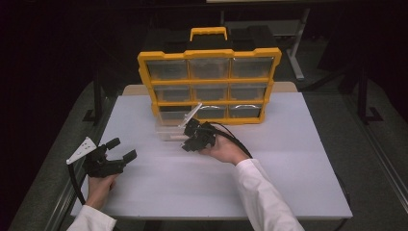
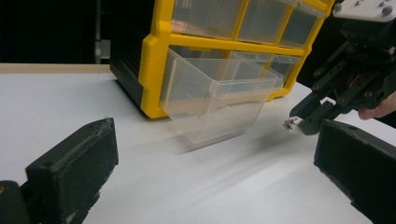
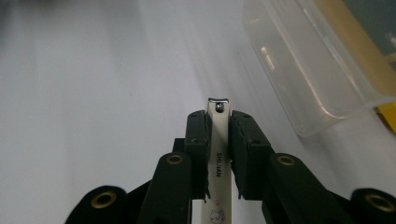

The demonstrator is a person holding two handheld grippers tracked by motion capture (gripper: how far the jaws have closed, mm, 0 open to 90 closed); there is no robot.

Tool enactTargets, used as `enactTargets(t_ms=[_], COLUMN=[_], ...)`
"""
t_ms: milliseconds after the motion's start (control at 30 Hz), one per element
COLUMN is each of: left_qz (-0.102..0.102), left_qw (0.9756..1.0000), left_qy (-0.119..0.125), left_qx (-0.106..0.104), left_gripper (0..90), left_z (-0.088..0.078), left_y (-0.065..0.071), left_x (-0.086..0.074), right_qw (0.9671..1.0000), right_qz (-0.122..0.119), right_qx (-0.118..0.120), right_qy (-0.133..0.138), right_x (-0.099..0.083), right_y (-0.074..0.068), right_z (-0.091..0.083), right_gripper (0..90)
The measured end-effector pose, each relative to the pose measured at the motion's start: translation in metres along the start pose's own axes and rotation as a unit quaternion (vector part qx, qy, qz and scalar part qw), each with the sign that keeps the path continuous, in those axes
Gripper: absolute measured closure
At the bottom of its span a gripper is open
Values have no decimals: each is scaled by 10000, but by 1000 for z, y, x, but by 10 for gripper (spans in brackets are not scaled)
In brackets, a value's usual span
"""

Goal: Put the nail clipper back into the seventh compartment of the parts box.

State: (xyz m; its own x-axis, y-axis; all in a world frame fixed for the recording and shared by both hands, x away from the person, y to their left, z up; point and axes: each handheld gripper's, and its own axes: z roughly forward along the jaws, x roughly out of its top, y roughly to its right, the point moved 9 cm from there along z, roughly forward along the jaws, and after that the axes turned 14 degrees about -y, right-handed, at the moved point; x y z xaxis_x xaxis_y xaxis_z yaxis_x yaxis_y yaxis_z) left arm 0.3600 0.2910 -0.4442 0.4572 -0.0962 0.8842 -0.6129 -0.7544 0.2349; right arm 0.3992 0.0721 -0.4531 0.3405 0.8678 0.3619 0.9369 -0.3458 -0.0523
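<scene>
A yellow organizer (image 1: 209,84) with clear drawers stands upright at the back of the white table (image 1: 288,159). Its bottom-left clear drawer (image 1: 169,131) is pulled out and tilts down toward the table; it looks empty in the left gripper view (image 2: 219,100). My right gripper (image 1: 187,144) hovers just in front of that drawer, shut on a white nail clipper (image 3: 218,154) whose metal tip pokes out past the pads. The left gripper view catches the clipper's tip (image 2: 293,122). Near the table's left edge, my left gripper (image 1: 123,148) is open with nothing between its jaws.
A lifted clear flap (image 1: 192,114) sticks up beside the pulled-out drawer. The organizer's other drawers are pushed in. Dark floor and table legs (image 1: 296,53) lie beyond the table's far edge. Bare table surface stretches to the front and right.
</scene>
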Motion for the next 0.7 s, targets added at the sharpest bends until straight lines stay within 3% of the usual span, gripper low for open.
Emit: enactTargets(t_ms=[700], left_qz=[-29], left_qw=[10000], left_qy=[27], left_qx=[-9], left_gripper=[0], left_z=[0], left_y=[0], left_x=[0], right_qw=[9996], right_qz=[-27], right_qx=[-184], right_qy=[198], right_x=[18], right_y=[6], right_z=[-36], right_gripper=[763])
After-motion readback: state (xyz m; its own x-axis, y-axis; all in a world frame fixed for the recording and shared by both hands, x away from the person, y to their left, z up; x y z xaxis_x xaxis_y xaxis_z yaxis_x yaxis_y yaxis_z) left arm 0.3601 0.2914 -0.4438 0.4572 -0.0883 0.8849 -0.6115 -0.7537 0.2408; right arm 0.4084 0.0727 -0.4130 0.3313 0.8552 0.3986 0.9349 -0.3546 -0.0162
